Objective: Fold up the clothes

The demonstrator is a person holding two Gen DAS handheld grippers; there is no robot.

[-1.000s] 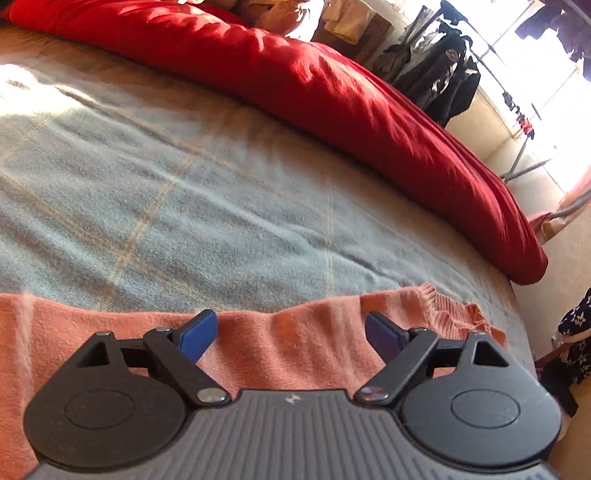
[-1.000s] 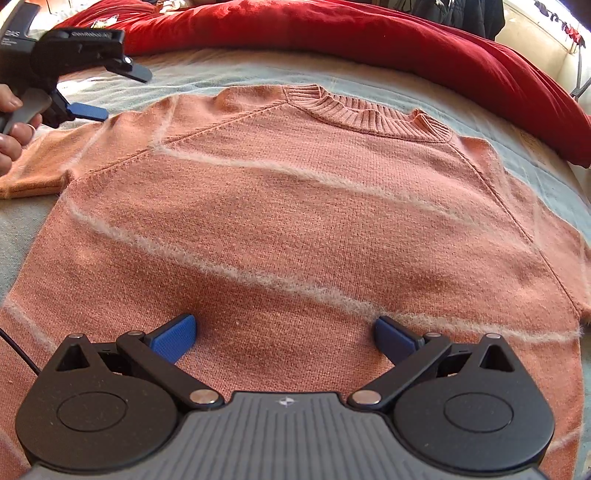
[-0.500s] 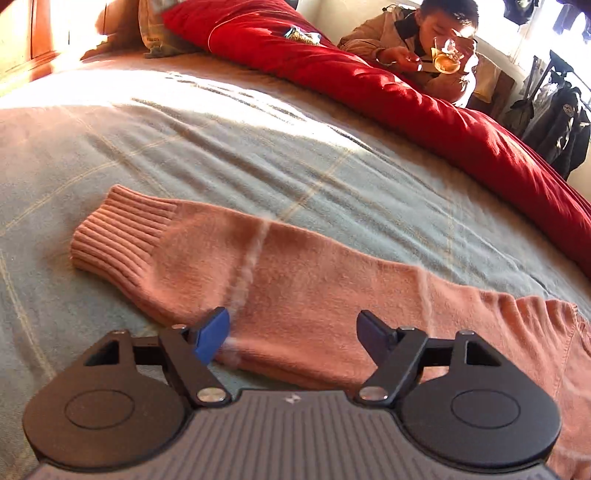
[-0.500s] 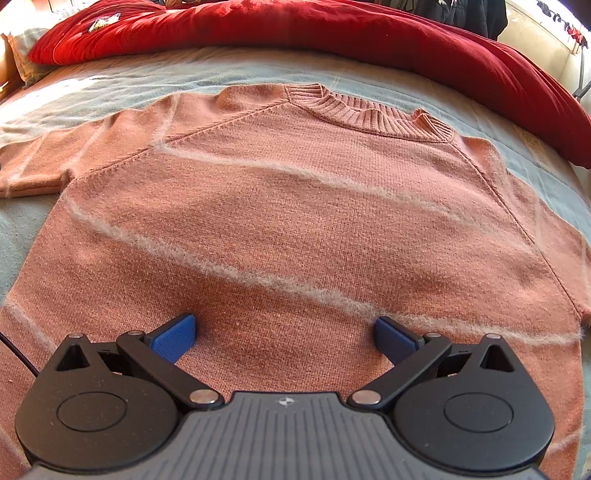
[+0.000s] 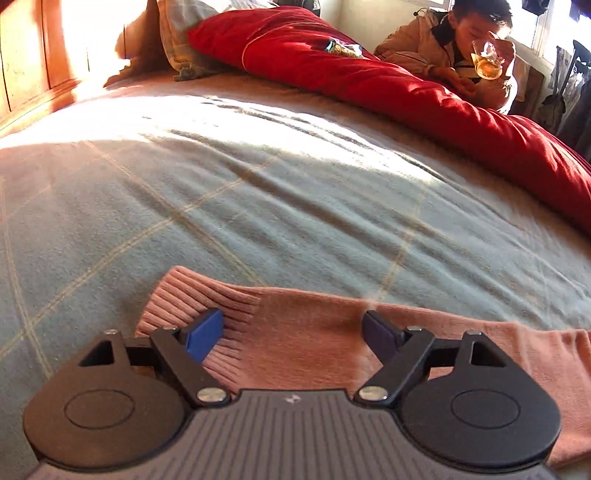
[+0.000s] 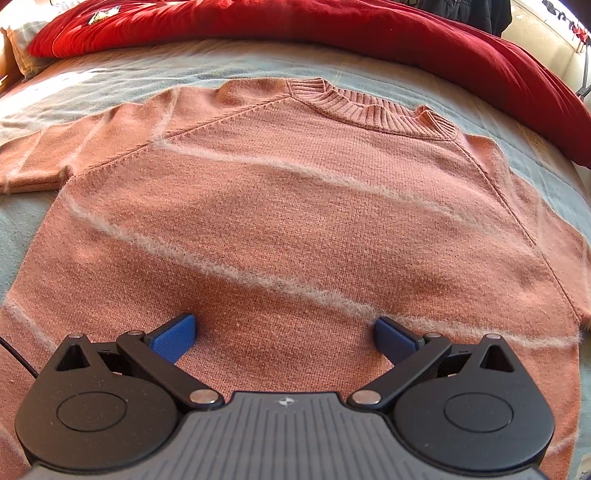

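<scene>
Left wrist view: the left gripper (image 5: 293,330) hangs low over the sweater's sleeve (image 5: 314,343), jaws wide apart and gripping nothing. The ribbed cuff (image 5: 192,306) lies by the left blue pad, and the sleeve runs off to the right across the bed (image 5: 258,206), which is covered in a grey-blue blanket with pale check lines. Whether the pads touch the knit cannot be told. Along the far side of the bed lies a red duvet (image 5: 406,92), with a pillow (image 5: 184,33) at its left end beside a wooden headboard (image 5: 29,62). Behind the duvet a person (image 5: 454,48) holds a glass (image 5: 487,59) up to drink.

Right wrist view: the right gripper (image 6: 284,338) is over the lower body of the sweater (image 6: 295,206), jaws wide apart, nothing between them. The pink sweater lies flat on the bed, face up, collar (image 6: 373,107) at the far end, thin fuzzy pale stripes crossing it at a slant. One sleeve stretches out to the left. The red duvet sits beyond the collar.
</scene>
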